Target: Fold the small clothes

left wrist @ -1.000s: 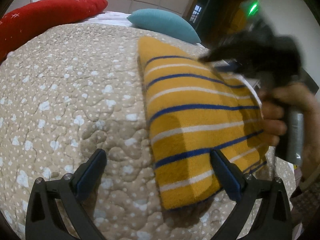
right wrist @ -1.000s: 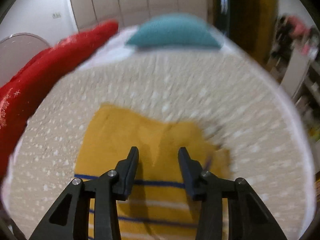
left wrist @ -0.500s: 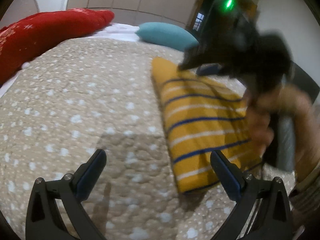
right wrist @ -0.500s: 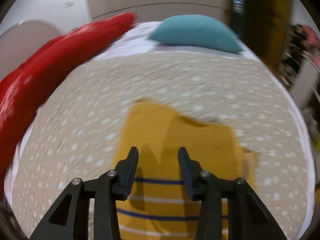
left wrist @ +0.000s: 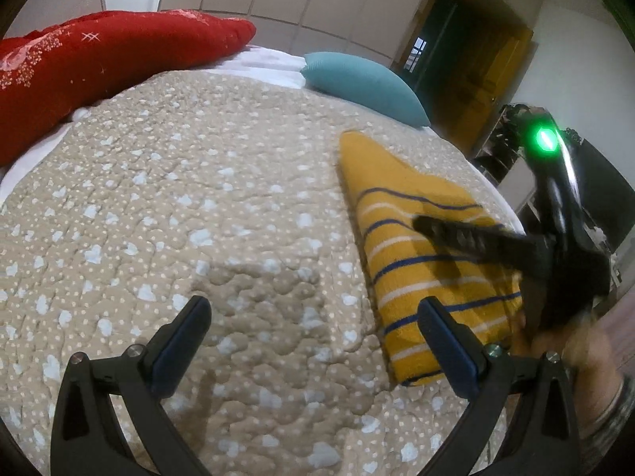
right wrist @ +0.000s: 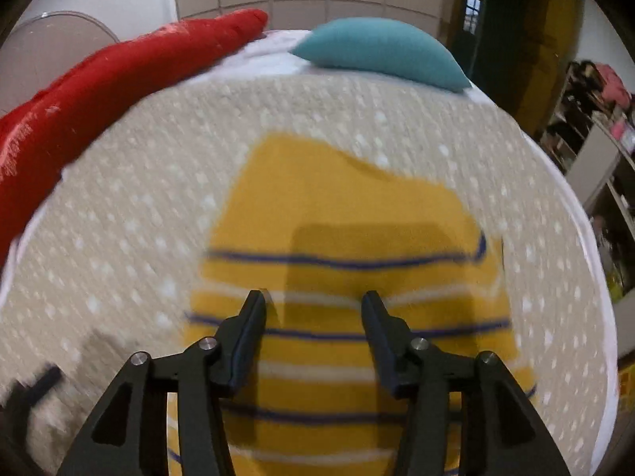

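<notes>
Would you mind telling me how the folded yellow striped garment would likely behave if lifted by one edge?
The yellow striped garment looks like soft knit, so it would probably droop and unfold. Lying flat on the quilted bedspread, it seems light. Its fuzzy surface should grip, not slip.

The left gripper (left wrist: pixel 315 327) is matte black, its two fingers (left wrist: pixel 180 337) lined with dark blue pads and joined to triangular cut-out arms by silver screw heads set behind the pads. The right gripper (right wrist: pixel 313 317) has the same black build with narrow tapered fingers (right wrist: pixel 248 331), blue inner pads and round silver screws behind them, and its jaws are opening with nothing pressed between them. Seen from the left wrist, its black body carries a glowing green light behind the fingers, and the hand (left wrist: pixel 571 353) gripping its handle wears a grey striped cuff at the wrist.
</notes>
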### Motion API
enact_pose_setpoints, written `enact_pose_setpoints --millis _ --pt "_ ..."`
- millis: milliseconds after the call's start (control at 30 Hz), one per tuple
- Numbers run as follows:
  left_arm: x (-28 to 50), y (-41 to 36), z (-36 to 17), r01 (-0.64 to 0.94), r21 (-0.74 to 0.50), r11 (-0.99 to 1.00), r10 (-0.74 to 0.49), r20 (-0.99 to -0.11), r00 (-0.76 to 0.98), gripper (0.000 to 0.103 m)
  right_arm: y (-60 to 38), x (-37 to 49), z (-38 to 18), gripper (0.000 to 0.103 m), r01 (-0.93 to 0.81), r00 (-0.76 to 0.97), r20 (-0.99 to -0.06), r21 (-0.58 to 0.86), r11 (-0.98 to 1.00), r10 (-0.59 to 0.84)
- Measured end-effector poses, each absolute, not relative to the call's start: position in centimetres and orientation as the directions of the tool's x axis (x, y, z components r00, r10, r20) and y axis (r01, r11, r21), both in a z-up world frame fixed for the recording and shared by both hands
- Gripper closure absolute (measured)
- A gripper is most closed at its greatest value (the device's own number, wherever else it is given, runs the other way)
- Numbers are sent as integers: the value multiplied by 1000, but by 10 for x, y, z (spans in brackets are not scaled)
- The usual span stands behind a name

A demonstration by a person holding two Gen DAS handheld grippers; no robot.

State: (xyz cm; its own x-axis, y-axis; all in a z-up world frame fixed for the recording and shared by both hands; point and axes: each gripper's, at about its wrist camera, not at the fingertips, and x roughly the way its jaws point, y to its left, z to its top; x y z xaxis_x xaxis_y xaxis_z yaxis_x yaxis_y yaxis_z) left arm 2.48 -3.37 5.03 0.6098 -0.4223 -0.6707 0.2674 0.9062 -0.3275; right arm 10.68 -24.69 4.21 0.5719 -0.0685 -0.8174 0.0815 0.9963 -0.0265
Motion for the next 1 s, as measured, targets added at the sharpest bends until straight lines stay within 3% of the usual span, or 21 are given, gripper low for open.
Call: enact_pose_setpoints --millis 133,267,467,600,800,1000 --pt "18 -30 55 268 -297 917 -399 -658 639 0 -248 61 50 44 105 617 -782 -32 994 -91" --pt "9 -28 62 245 -264 933 -359 -633 686 0 -258 23 42 39 109 592 -805 24 994 -46" --pt "-35 -31 94 197 -135 971 -238 -478 845 0 -278 -52 43 38 154 615 -787 56 986 -51" --pt "-77 -30 119 159 -123 980 -197 -417 887 0 -294 -93 52 38 197 651 -756 80 977 -70" --pt "-135 -35 176 179 -74 981 -193 -280 940 0 -315 -133 65 36 240 701 -709 128 962 -80" --pt "-162 -44 206 275 -144 951 -306 -294 906 0 -312 -156 80 34 252 739 -667 143 957 -95"
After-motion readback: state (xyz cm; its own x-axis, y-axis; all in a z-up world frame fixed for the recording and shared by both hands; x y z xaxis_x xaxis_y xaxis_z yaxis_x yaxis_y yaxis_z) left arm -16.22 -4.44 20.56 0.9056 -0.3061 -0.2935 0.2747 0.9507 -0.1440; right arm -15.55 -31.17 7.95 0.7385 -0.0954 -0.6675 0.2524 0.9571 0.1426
